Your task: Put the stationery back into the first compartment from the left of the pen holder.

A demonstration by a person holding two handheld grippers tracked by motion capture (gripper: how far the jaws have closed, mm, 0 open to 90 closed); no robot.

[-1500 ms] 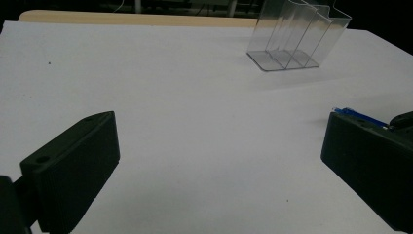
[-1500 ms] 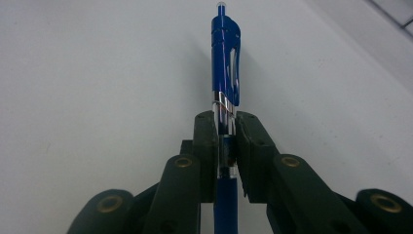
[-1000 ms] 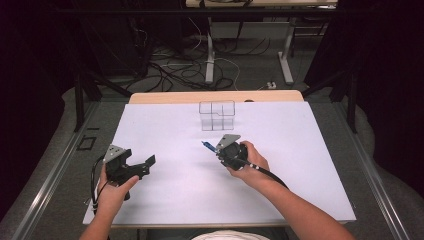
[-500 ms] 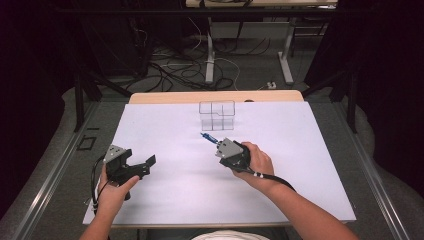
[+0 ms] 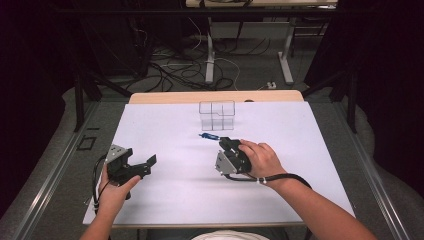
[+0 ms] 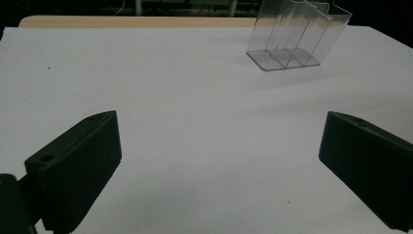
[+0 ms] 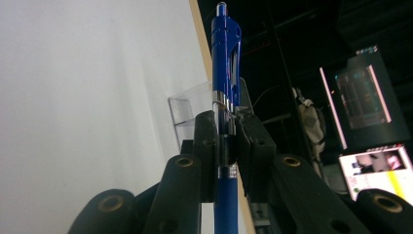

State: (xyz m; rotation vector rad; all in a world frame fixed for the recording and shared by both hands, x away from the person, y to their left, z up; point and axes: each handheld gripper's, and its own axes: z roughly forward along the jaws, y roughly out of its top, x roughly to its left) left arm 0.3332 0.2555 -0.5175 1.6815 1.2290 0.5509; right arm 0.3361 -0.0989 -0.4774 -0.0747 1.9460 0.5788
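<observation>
White table (image 5: pixel 165 200) – right gripper (image 5: pixel 224 141) frame centre pinching blue pen (image 7: pixel 225 58); left gripper (image 5: pixel 145 162) lower left, jaws spread; clear organizer (image 5: pixel 217 115) above.

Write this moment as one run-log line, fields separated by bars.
right gripper: shut on blue pen | left gripper: open, empty | clear holder: upright, empty | pen: not yet in holder

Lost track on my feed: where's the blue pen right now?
The blue pen is clamped in the right tongs, just short of the clear holder at the table's far middle in the high view.
</observation>
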